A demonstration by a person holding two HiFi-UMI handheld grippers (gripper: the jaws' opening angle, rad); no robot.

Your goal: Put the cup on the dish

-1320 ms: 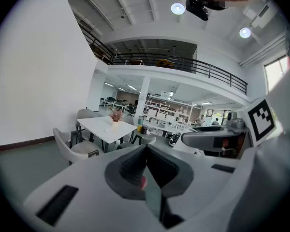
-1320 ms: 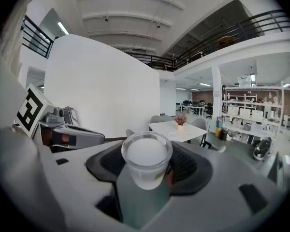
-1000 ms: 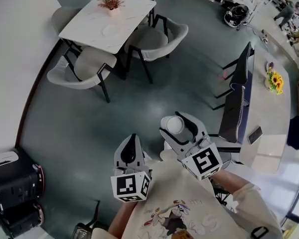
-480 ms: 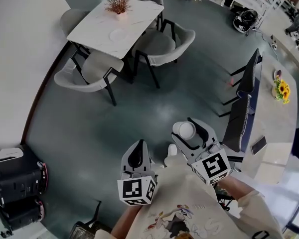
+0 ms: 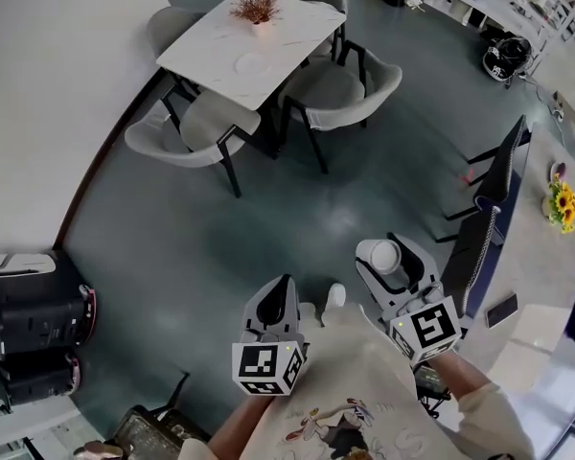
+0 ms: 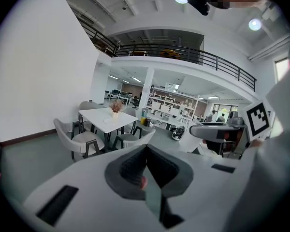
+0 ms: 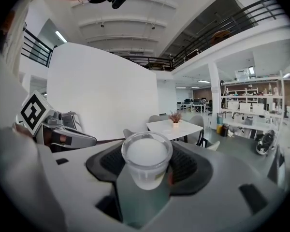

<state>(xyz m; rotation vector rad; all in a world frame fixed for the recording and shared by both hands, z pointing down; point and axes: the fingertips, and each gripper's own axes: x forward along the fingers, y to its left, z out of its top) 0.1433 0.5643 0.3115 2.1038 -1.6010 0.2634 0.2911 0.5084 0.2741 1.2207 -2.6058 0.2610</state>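
Fingers clasp the cup on right gripper, meet on left gripper; distant dish faint.

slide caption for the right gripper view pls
Right gripper shut on a clear cup, white table in the distance

No words or numbers you can read anywhere, your left hand-held gripper shows only a black-and-white square code on its marker cube, your right hand-held gripper likewise, your shirt print has lettering too blurred to read.
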